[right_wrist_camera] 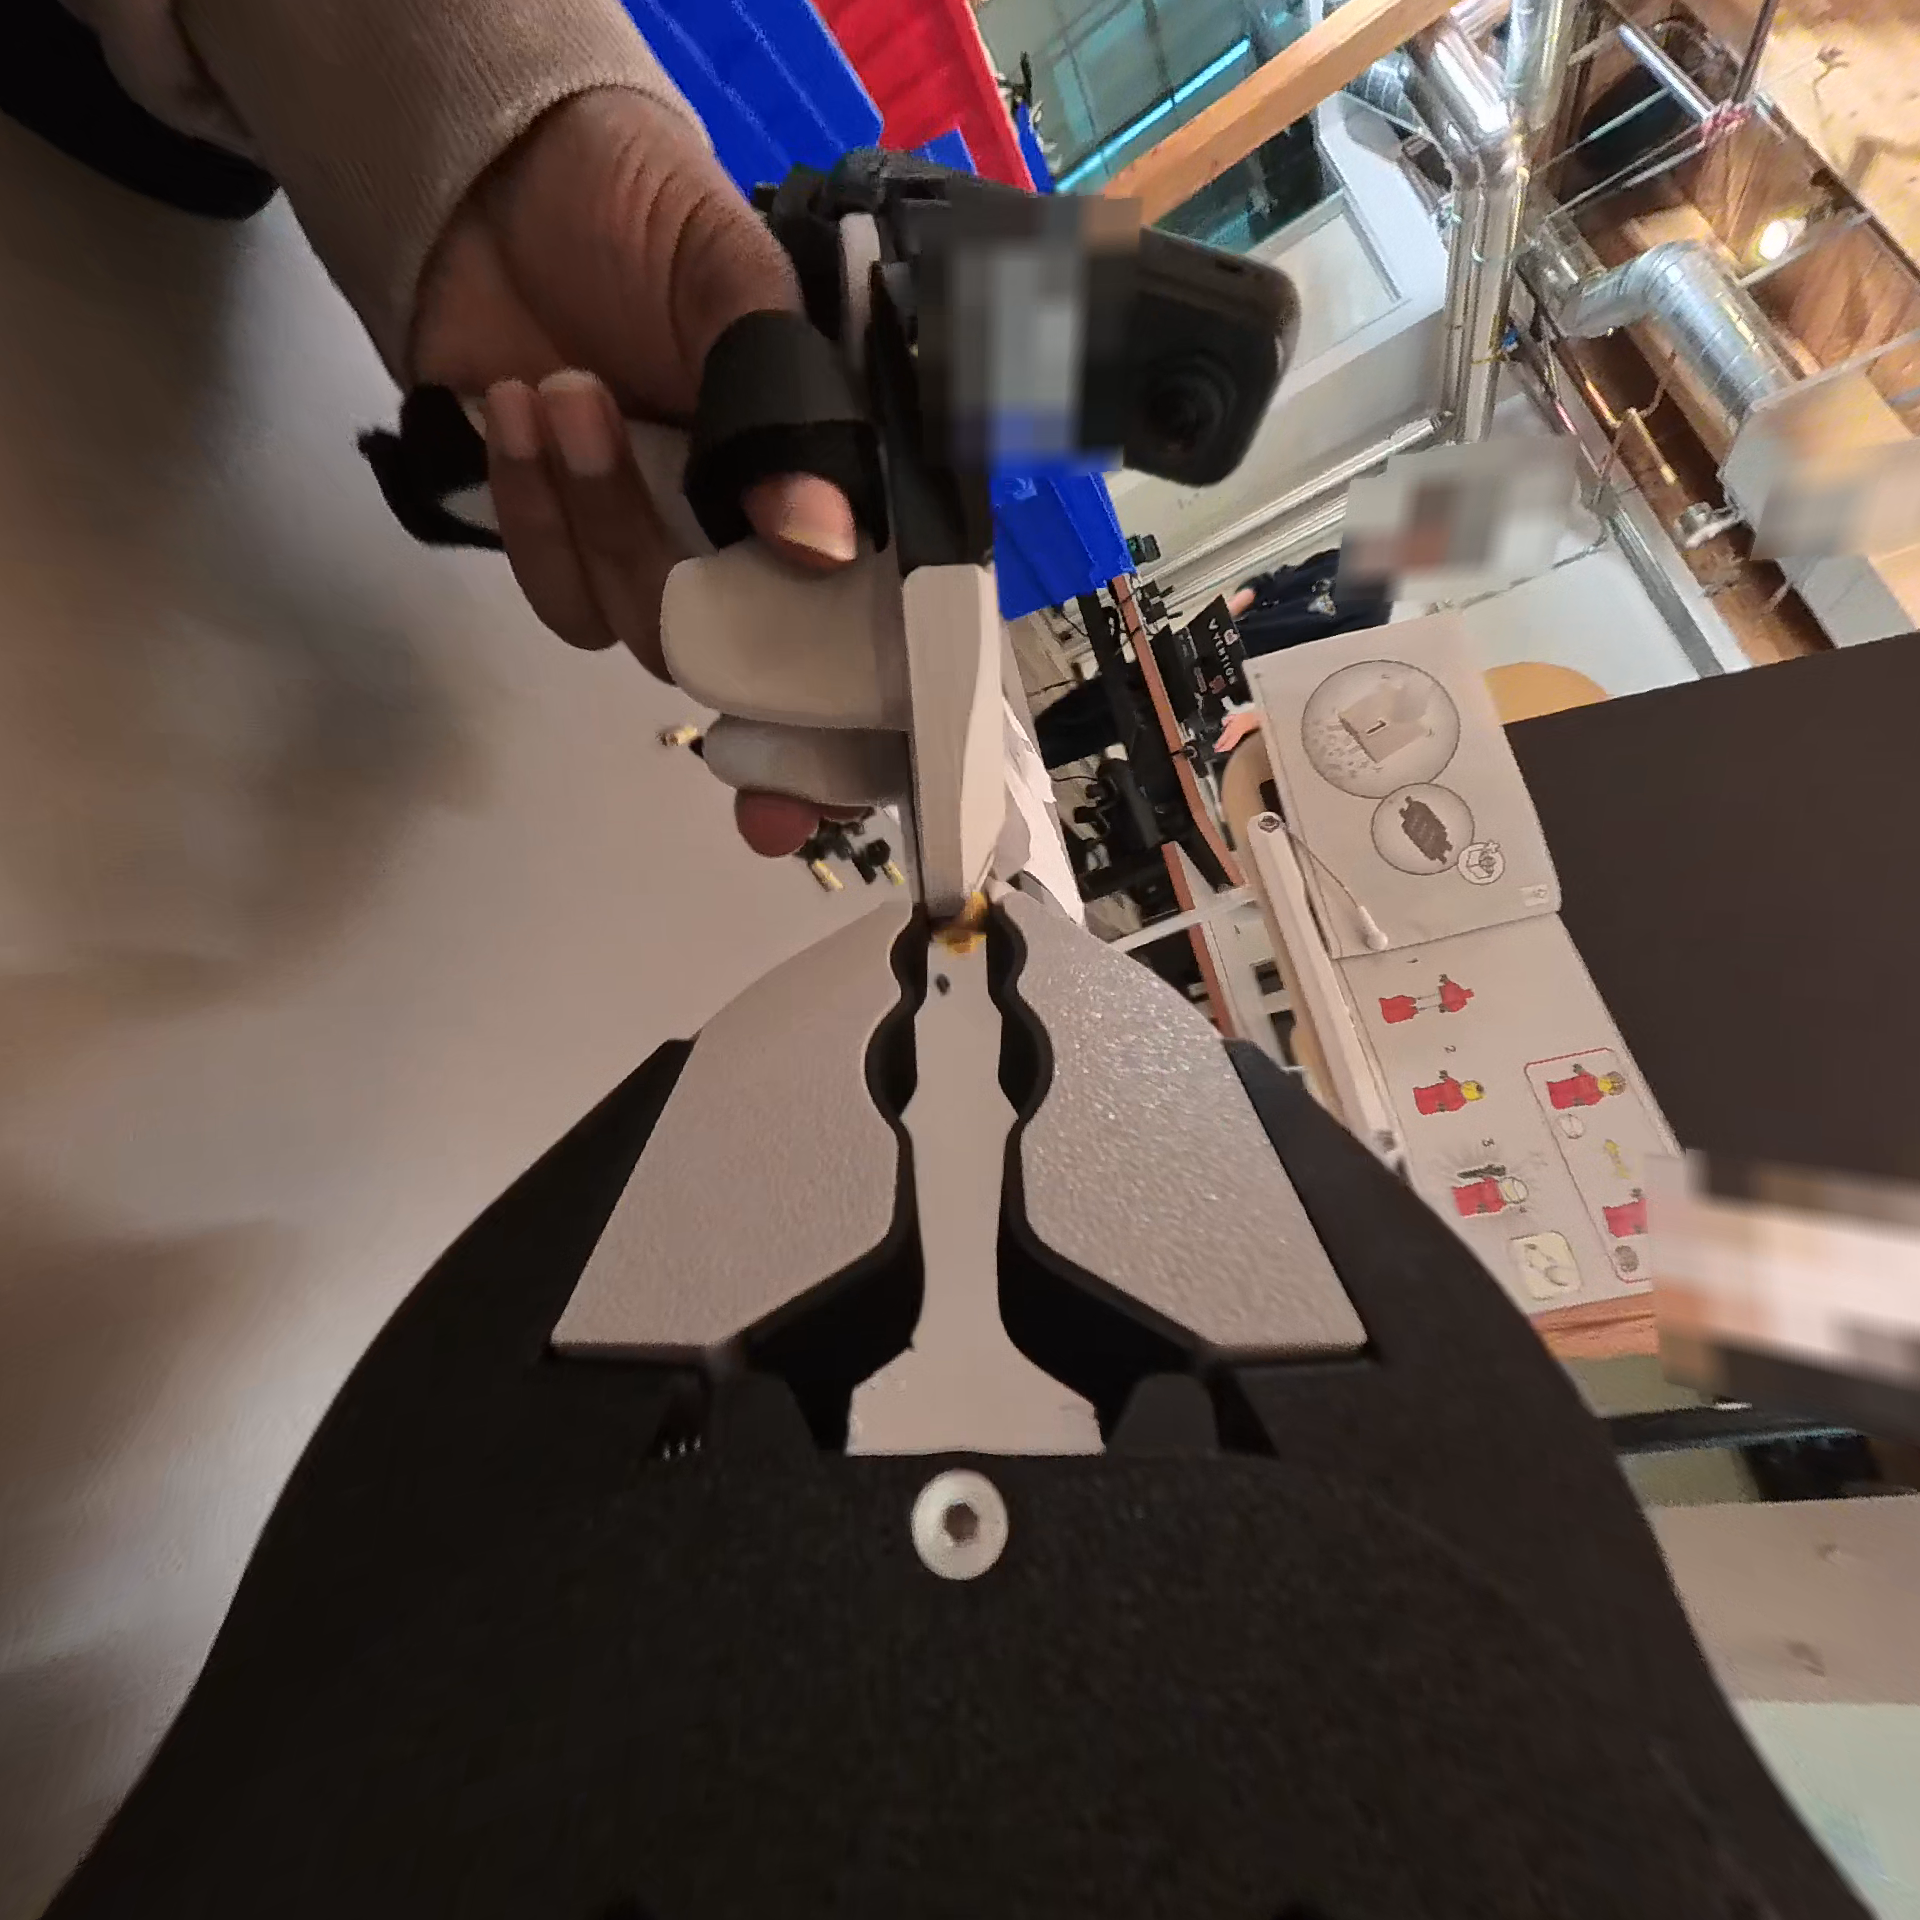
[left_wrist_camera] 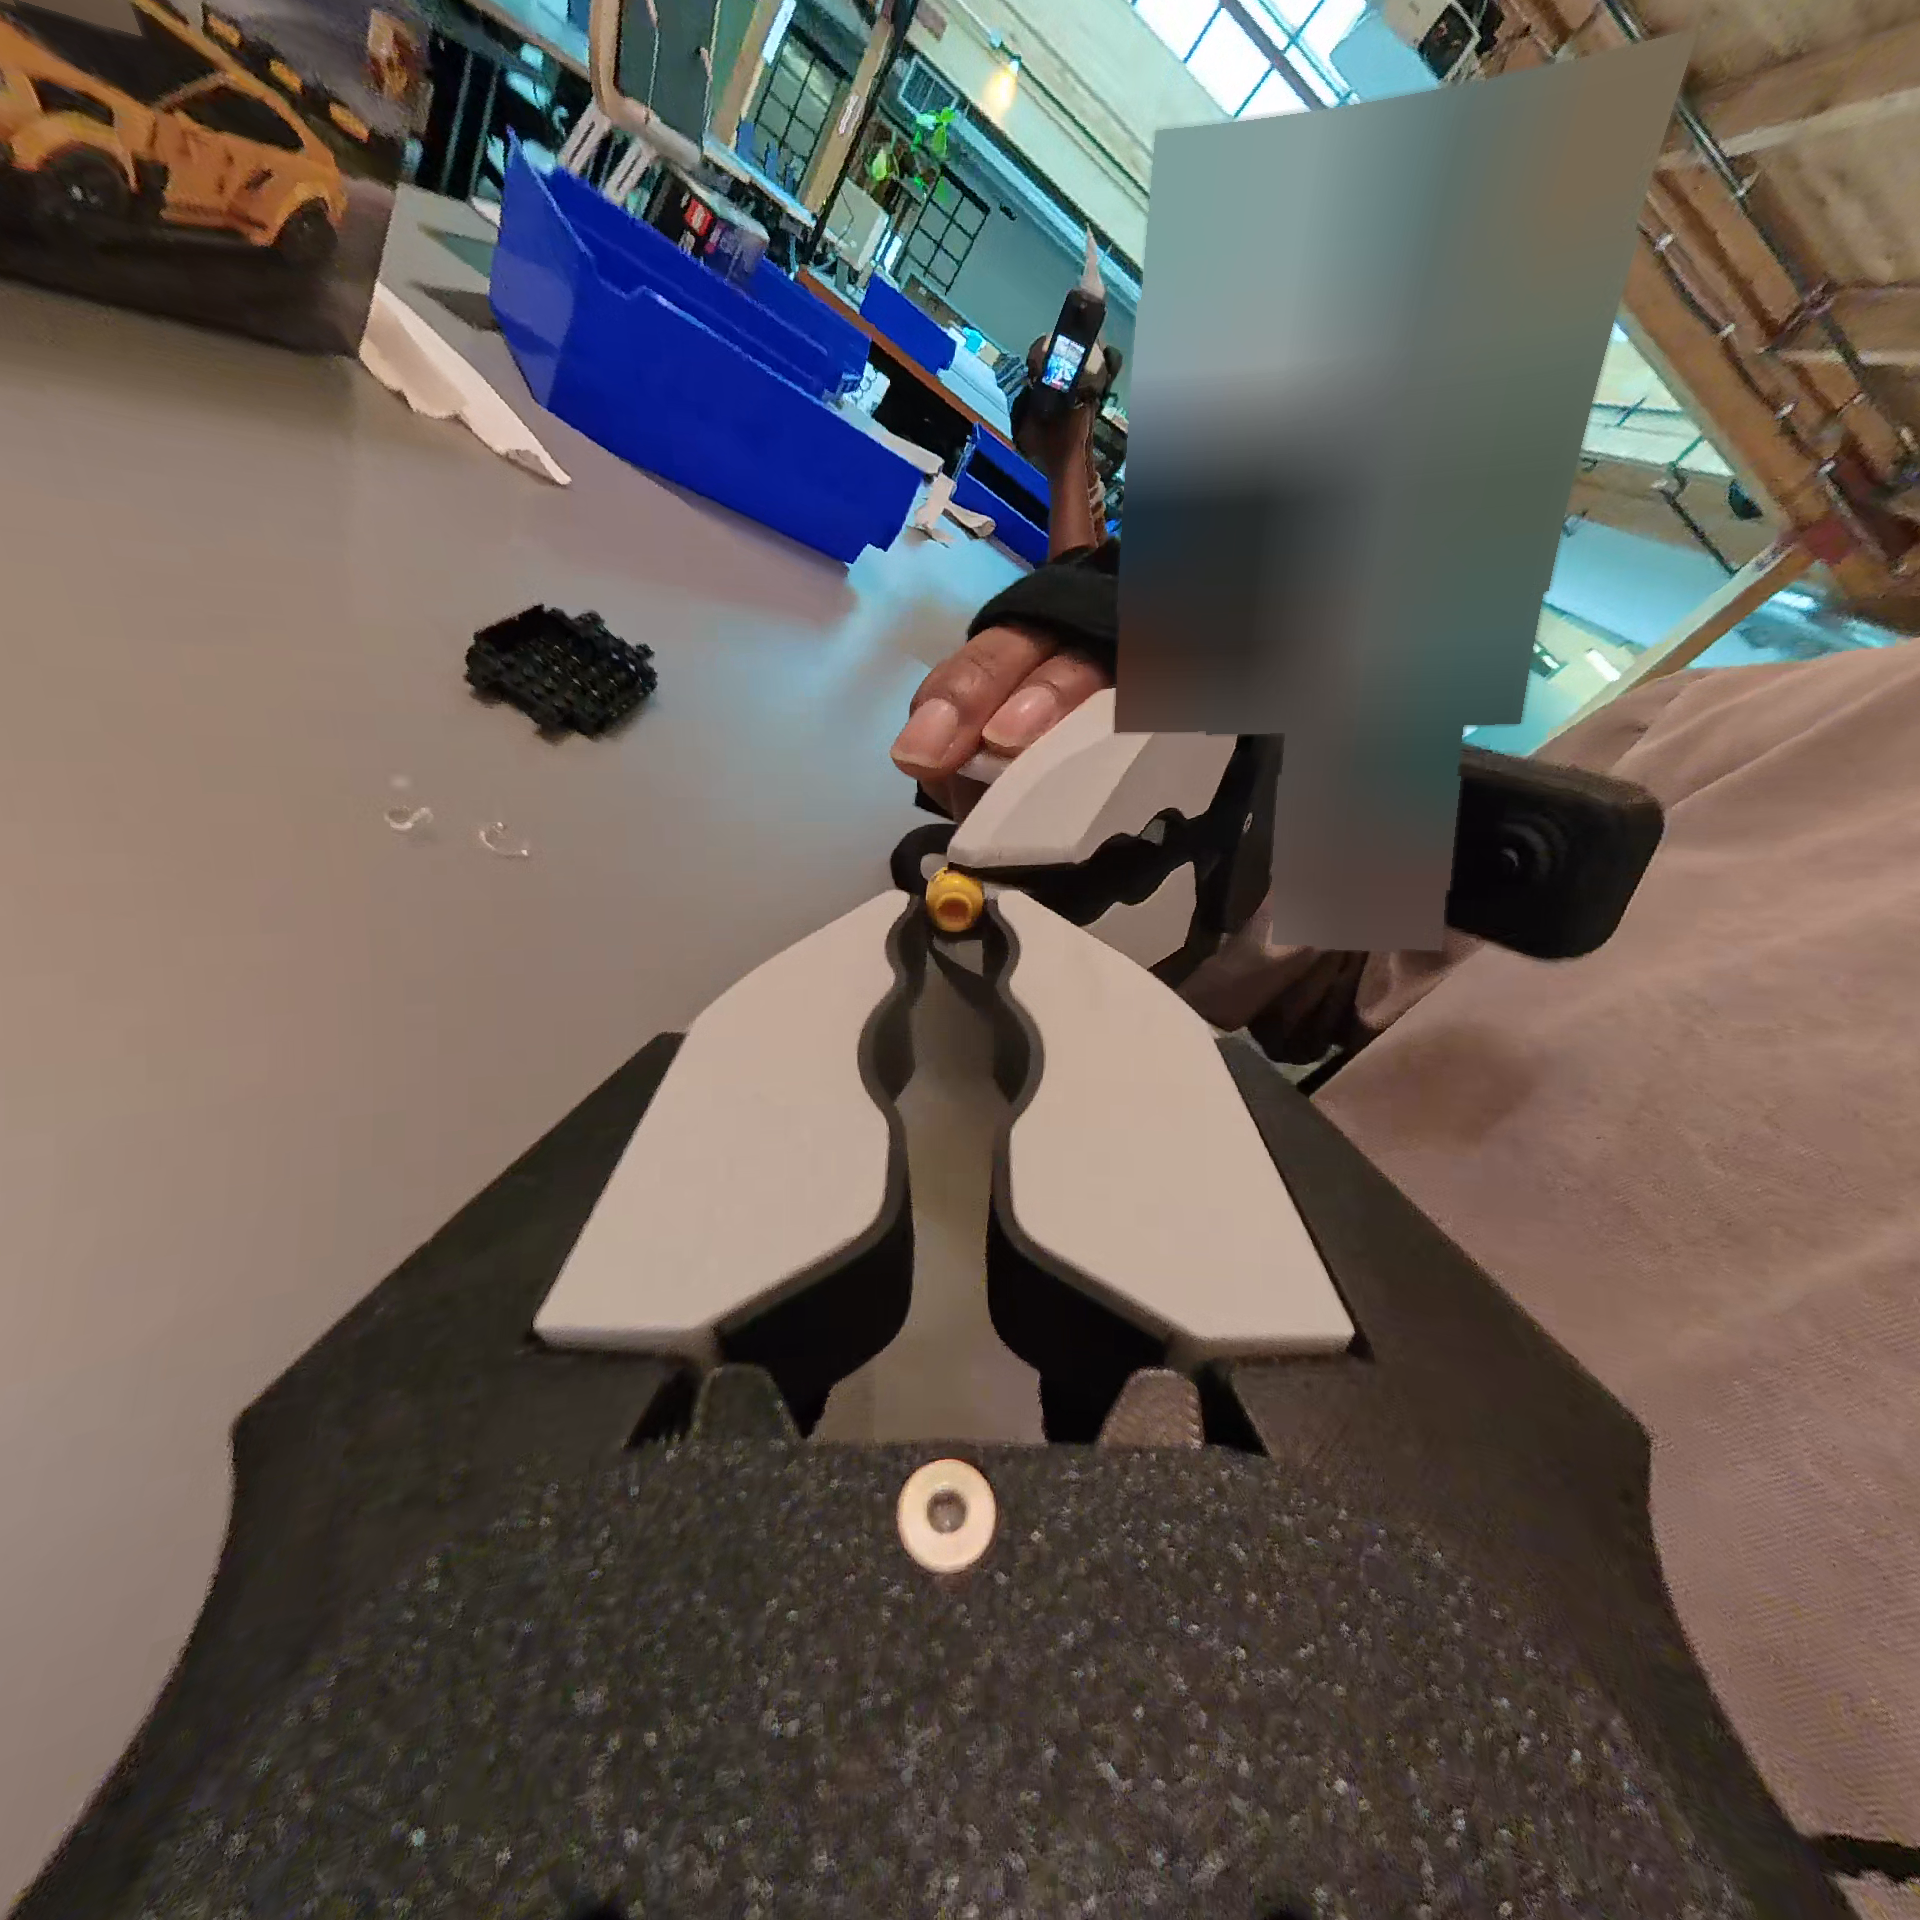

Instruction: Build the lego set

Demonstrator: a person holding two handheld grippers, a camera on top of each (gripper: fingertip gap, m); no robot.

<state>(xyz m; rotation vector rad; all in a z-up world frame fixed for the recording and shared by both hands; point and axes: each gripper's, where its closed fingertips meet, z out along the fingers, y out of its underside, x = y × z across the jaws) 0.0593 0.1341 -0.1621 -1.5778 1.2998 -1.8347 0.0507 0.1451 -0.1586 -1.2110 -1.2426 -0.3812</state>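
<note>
Over the smooth grey table (left_wrist_camera: pixel 260 644), both tools pinch a round yellow piece (left_wrist_camera: pixel 953 900).

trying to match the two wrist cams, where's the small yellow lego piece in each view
Left wrist view: the small yellow lego piece sits just above centre, pinched at the tips of the left gripper, with the right gripper's tips meeting it from above.
Right wrist view: it shows just above centre, mostly hidden, at the tips of the right gripper.
Shared landmark: the blue bins on the grey table.
</note>
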